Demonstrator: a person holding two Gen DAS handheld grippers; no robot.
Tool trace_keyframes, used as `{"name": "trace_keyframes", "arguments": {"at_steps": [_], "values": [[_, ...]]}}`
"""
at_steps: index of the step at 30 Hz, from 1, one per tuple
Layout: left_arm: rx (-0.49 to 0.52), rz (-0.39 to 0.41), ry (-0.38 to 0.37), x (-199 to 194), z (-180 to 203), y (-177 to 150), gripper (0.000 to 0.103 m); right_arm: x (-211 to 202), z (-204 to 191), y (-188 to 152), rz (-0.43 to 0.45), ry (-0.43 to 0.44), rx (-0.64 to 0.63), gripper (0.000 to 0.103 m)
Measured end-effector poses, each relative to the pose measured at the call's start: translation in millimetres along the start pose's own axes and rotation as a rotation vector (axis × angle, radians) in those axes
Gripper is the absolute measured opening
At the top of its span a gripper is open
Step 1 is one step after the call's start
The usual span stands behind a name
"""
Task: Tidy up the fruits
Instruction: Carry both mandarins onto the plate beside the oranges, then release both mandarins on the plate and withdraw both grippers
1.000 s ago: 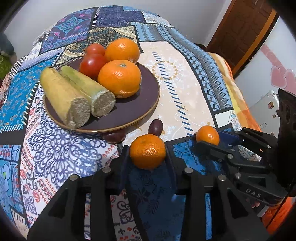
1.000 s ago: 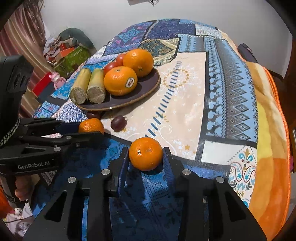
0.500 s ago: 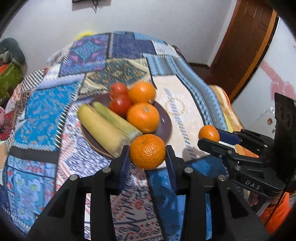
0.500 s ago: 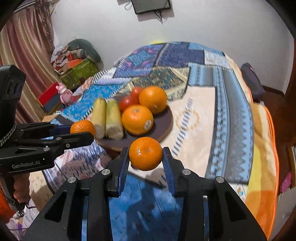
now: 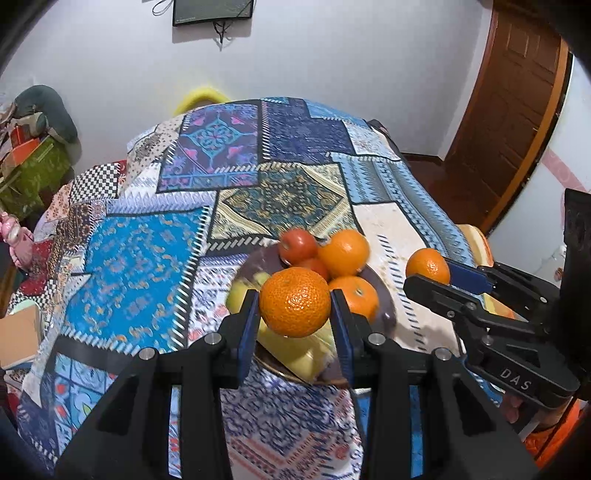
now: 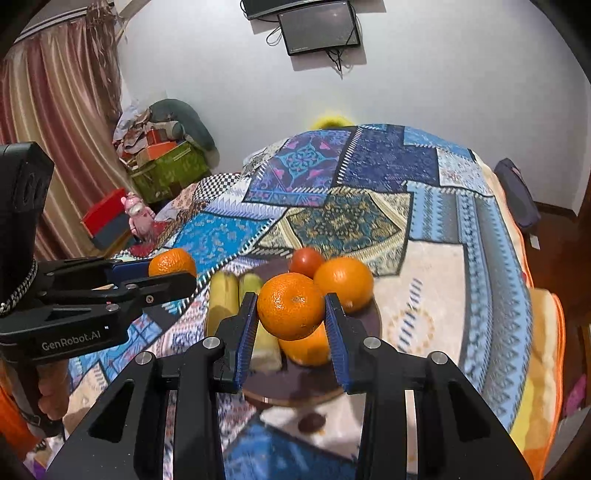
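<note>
Two grippers each carry a small orange above a patterned cloth (image 5: 140,266) that covers the table. Farthest left in the right wrist view, a striped curtain (image 6: 55,122) hangs beside a heap of boxes and bags (image 6: 162,155) against the wall. Next comes the left gripper (image 6: 173,271), its black fingers closed on a left orange (image 6: 172,261) that is raised in the air beside the plate. In its own view the left gripper (image 5: 294,308) clamps this left orange (image 5: 294,302) between blue pads (image 5: 245,332), and the fruit blocks part of the plate behind it. Further right sits the dark plate (image 6: 373,321) on the cloth, holding two pale green and yellow stalks (image 6: 221,299) lying side by side, a red tomato (image 6: 306,260), and two larger oranges (image 6: 343,283), one of them partly hidden behind the gripped fruit. The left wrist view shows a second tomato (image 5: 314,266) tucked between the oranges. The right gripper (image 6: 291,312) squeezes the right orange (image 6: 291,306) between its blue pads (image 6: 246,332), raised above the near side of the plate. A dark, small, round fruit (image 6: 311,422) lies on the cloth just in front of the plate rim. At the right edge of the left wrist view, the right gripper (image 5: 430,275) reaches in with the right orange (image 5: 427,266) pinched at its tips, beside a brown wooden door (image 5: 517,96). A dark screen (image 6: 318,31) hangs on the white wall behind the table
</note>
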State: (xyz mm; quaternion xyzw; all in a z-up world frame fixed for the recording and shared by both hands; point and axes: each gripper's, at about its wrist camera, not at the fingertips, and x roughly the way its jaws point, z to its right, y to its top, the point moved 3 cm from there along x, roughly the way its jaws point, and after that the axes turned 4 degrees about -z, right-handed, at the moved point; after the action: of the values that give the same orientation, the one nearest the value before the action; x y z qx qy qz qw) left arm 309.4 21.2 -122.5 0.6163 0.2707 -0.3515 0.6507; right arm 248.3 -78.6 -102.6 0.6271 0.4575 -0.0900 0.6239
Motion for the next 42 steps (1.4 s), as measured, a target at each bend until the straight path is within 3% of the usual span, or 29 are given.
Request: {"name": "trace_keyframes", "arguments": {"at_steps": [18, 26, 35, 42], "values": [[-0.025, -0.083, -0.005, 77, -15, 21, 0.038, 66, 9, 8, -0.102, -0.036, -0.015, 0.033], [-0.049, -0.108, -0.010, 99, -17, 24, 0.038, 76, 16, 4, -0.125, -0.022, 0.000, 0.033], [-0.061, -0.121, -0.023, 103, -20, 23, 0.038, 76, 15, 4, -0.134, -0.016, -0.008, 0.034], [-0.035, -0.103, -0.018, 81, -15, 16, 0.038, 59, 12, 3, -0.109, -0.026, -0.021, 0.035]]}}
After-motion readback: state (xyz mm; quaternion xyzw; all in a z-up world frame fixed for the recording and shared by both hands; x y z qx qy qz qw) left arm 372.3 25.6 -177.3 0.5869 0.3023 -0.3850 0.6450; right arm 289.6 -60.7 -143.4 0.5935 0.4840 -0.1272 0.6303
